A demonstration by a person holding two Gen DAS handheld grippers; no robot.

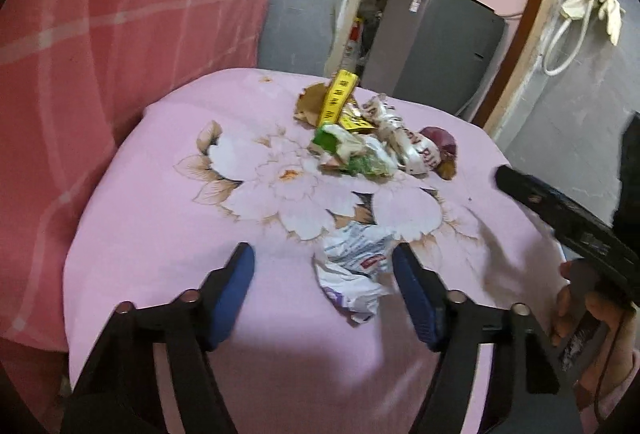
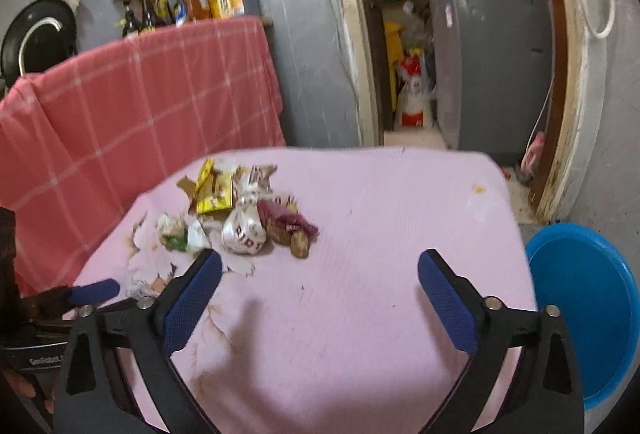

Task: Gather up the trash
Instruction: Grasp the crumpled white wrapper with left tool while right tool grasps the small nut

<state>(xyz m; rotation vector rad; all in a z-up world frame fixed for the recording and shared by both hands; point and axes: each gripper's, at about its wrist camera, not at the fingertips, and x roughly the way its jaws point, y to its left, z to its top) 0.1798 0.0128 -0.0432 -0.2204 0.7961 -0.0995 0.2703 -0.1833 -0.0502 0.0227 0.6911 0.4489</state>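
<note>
A table under a pink flowered cloth (image 1: 168,234) carries a pile of crumpled wrappers (image 1: 360,137), yellow, green, white and maroon. Nearer to me lies a separate crumpled white plastic wrapper (image 1: 352,270). My left gripper (image 1: 324,258) stands open around it: the wrapper sits against the right blue pad, well away from the left pad. In the right wrist view my right gripper (image 2: 320,262) is open over bare cloth (image 2: 380,201), with nothing between its fingers. The wrapper pile (image 2: 244,209) lies ahead of its left finger. The left gripper's blue tip (image 2: 96,290) shows at the left edge.
A blue plastic tub (image 2: 584,306) stands on the floor by the table's right side. A red checked cloth (image 2: 140,93) covers something left of the table, with bottles (image 2: 192,1) behind it. A grey appliance (image 2: 492,65) stands in the doorway beyond.
</note>
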